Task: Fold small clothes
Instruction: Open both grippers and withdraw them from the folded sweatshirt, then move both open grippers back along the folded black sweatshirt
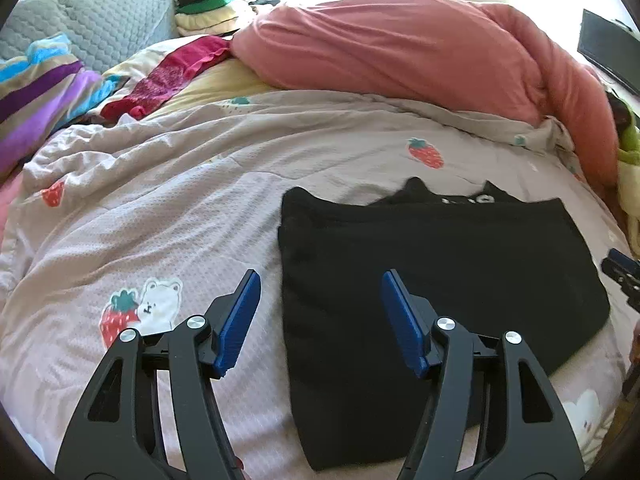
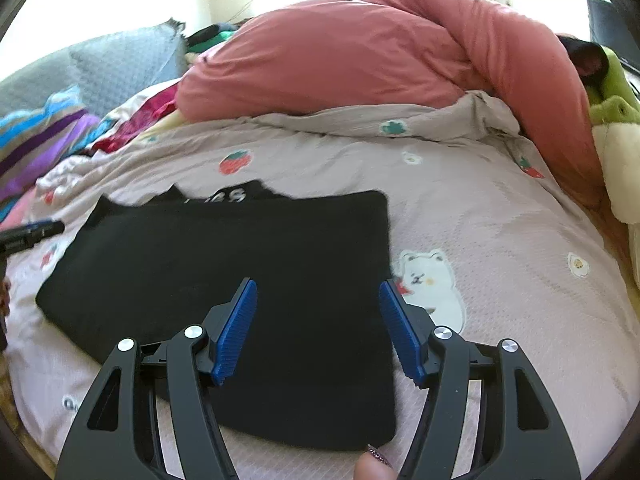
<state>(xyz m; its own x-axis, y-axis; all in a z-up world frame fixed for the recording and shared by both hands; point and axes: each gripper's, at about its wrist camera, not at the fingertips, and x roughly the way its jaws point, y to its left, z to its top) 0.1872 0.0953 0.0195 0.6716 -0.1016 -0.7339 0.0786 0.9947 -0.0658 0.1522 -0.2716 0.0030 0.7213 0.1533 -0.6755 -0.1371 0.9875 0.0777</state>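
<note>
Folded black garment flat on pinkish strawberry-print quilt, beneath and just ahead of both grippers. Left gripper with blue pads apart, nothing between them, straddling the garment's left edge. Right gripper likewise apart and empty, over the garment's right portion. Beyond: bunched salmon duvet, striped bedding, grey quilted pillow, stacked clothes below a bright window.

Sunlit bed, pink duvet, grey pillow
</note>
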